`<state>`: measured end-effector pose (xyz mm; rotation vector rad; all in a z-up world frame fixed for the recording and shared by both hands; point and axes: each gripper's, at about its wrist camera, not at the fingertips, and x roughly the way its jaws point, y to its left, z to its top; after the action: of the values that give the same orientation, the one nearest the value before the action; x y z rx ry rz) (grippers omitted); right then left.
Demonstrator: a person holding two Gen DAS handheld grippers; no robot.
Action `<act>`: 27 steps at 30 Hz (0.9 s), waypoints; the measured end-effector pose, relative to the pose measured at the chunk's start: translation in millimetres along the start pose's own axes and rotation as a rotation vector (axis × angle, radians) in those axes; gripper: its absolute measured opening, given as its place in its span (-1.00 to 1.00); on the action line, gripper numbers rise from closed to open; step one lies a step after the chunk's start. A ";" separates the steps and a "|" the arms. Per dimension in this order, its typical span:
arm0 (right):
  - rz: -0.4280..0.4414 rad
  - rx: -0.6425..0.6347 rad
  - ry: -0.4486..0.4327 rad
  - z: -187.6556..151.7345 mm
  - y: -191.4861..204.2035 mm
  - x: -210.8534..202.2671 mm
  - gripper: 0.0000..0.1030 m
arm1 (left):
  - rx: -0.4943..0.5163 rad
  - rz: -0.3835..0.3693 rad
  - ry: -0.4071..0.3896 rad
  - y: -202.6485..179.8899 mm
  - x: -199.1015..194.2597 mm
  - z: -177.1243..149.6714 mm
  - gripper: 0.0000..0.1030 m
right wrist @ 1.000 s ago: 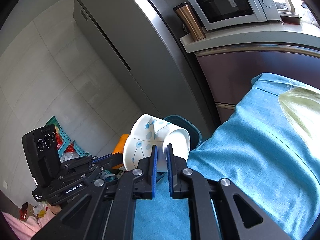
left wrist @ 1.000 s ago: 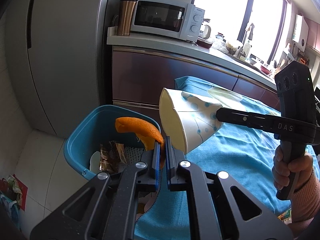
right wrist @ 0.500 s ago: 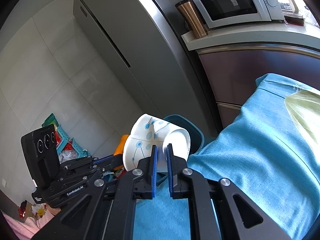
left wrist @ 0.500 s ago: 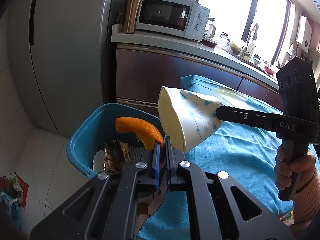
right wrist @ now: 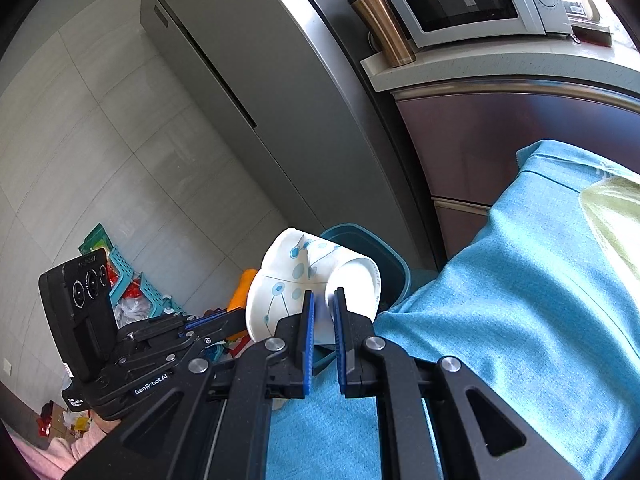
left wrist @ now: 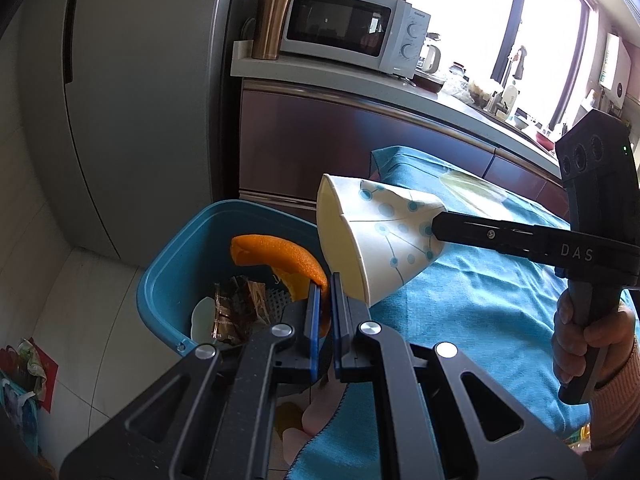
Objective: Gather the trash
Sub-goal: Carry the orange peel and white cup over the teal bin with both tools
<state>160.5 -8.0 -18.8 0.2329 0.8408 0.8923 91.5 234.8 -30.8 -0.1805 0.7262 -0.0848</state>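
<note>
The left gripper has its fingers pinched nearly together on a curved piece of orange peel, which sticks out over the open top of the blue bin. The right gripper is clamped on the flattened base end of a paper cup, its blue pads close together with the crushed wall between them. The cup is white with pale blue dots and thin lines, lies on its side, and hangs above the bin's rim nearest the blue cloth with its mouth turned toward the bin. The left wrist view looks into the bin, showing a crumpled shiny brown wrapper and something white at the bottom; it also shows the cup from its cream inside, with the right gripper reaching in from the cloth side and the right hand wrapped around its handle. The right wrist view hides most of the bin behind the cup, but shows the left gripper from the side, and, on the floor beyond the bin, turquoise baskets of clutter. A grey fridge stands behind the bin, with a microwave and copper tumbler on the counter next to it.
</note>
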 end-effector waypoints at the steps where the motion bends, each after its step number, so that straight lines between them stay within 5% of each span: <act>1: 0.000 0.001 0.002 0.4 -0.1 1.5 -0.84 | -0.001 0.001 0.001 0.2 0.3 -0.2 -0.90; 27: -0.009 0.015 0.041 4.5 1.2 25.8 -0.84 | -0.009 0.023 0.027 6.8 15.9 -2.2 -0.90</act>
<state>171.9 13.2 -29.4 0.2241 0.8860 0.8849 101.9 238.9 -44.1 -0.1801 0.7552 -0.0620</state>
